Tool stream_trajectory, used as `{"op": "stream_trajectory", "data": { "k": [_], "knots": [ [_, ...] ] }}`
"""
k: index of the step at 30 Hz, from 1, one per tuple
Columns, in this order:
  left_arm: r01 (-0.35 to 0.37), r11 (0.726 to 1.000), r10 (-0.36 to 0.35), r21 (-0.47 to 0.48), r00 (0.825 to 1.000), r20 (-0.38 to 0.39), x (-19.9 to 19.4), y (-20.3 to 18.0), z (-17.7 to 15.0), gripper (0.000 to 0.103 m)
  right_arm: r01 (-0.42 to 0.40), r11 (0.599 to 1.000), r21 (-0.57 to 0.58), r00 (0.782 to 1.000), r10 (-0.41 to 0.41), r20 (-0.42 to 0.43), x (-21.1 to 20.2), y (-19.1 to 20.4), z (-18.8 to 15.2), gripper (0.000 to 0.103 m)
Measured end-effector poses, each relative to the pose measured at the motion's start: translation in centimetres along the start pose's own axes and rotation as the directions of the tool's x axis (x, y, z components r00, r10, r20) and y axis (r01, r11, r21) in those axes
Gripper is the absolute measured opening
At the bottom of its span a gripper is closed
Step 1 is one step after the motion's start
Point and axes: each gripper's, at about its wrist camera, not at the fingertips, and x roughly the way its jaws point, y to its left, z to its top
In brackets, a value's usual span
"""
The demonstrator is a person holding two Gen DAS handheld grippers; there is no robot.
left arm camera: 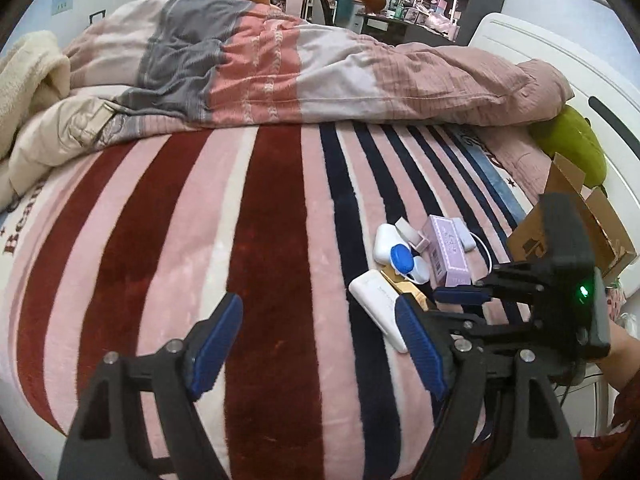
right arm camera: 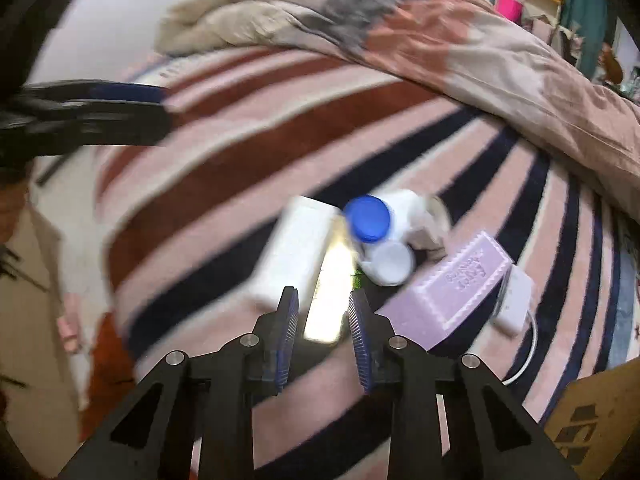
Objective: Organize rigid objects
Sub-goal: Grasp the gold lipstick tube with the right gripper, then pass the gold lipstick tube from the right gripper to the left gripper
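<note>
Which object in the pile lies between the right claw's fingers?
The shiny gold bar, between the white power bank and the lilac box.

My left gripper: black triangular linkage arms, silver pivot screws, ribbed blue pads. My right gripper: identical build; its black housing carries a green light. Bare wrist, dark red sleeve.

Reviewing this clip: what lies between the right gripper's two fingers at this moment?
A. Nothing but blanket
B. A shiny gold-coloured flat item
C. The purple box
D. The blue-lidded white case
B: in the right wrist view the right gripper straddles the gold-coloured item, with the white power bank to one side and the purple box to the other; whether the pads touch it is unclear through the blur.
</note>
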Motion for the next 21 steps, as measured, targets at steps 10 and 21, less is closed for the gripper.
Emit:
{"op": "stream_trajectory", "data": {
  "k": [10,21],
  "knots": [
    [-0.004,1.000,0.004,0.019,1.000,0.000,-0.1,-1.8,-0.1,0.076,-0.086,0.995,0.057,0.993,0.090,-0.080,-1.4,-1.0,-2.5,0.014],
    [0.054,0.999,-0.054,-0.005,0.998,-0.042,-0.1,-3.5,-1.1,0.076,-0.060,0.998,0.020,0.995,0.061,-0.079,0.1,-0.4,-3.3,0.013]
  ]
}}
